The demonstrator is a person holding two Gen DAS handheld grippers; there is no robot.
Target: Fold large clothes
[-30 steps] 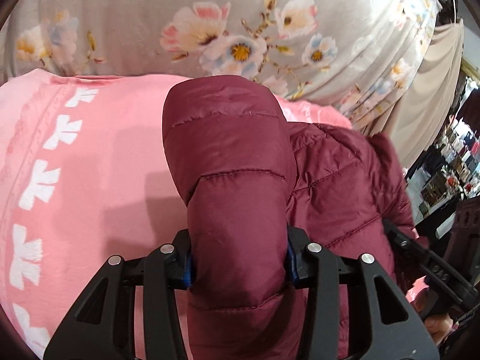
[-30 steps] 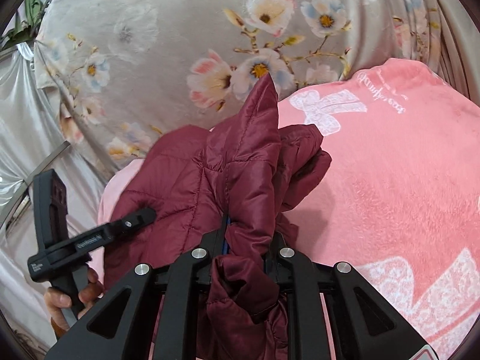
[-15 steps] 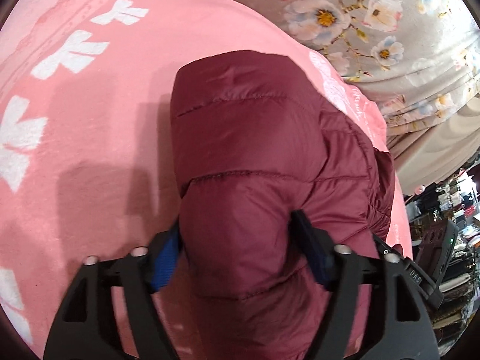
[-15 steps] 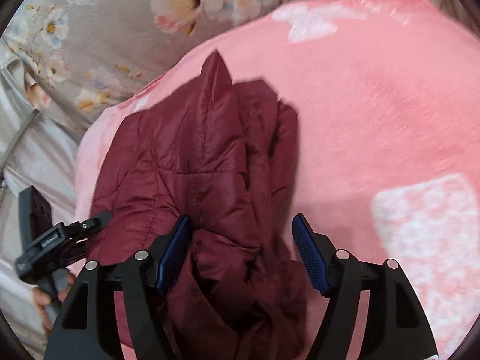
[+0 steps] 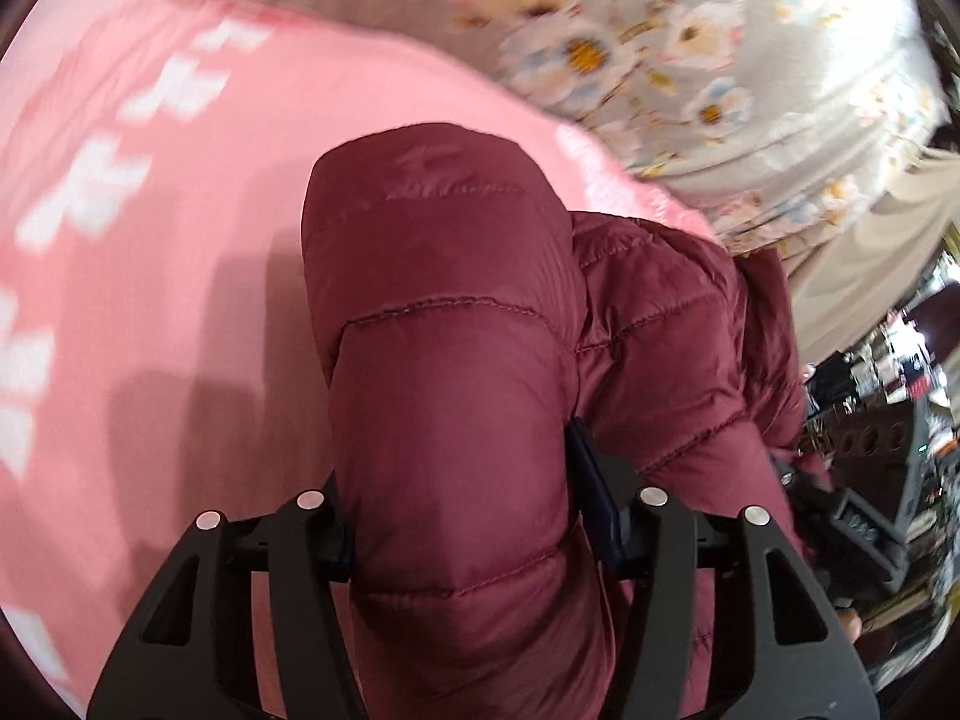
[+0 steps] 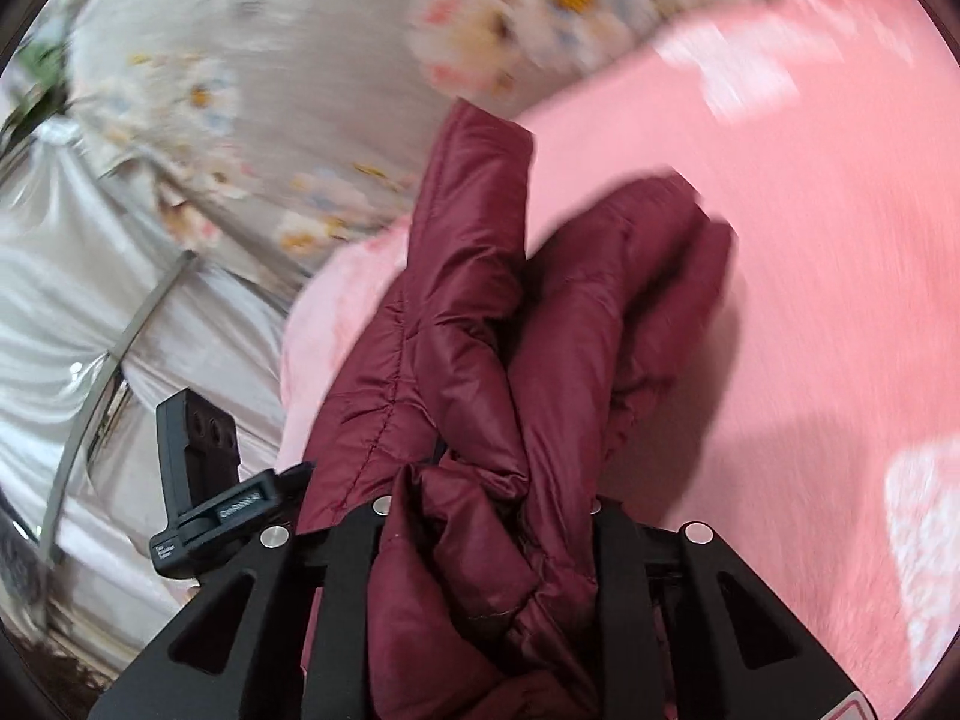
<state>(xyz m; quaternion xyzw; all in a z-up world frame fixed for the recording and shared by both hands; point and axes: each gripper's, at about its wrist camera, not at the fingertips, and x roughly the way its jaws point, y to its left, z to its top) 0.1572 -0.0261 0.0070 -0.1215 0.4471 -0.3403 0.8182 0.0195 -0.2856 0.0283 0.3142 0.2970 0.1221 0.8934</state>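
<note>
The puffy dark red jacket (image 5: 456,360) is bunched up over a pink blanket (image 5: 150,240), and both tools are holding it. The left hand-held gripper (image 5: 462,534) is squeezing a fat padded roll of the jacket, maybe a sleeve, which sticks out ahead of its fingers. The right hand-held gripper (image 6: 486,510) is pinching a crumpled wad of the same jacket (image 6: 480,360), with one flap poking up in front of it and a rounder lump just to its right. The left tool shows off to the left side of the right one.

Here is what could go wrong. The cloth looks shiny and slippery, and it is full of soft stuffing. If either tool is pulled fast, the puffy part may squish thin and slide out. The right tool seems to hold many layers at once, so a hidden layer could drop and spoil the fold. The jacket looks springy, so a fold may pop back open. A flowered sheet (image 6: 270,90) lies past the blanket, and a hanging part could drag on it.
</note>
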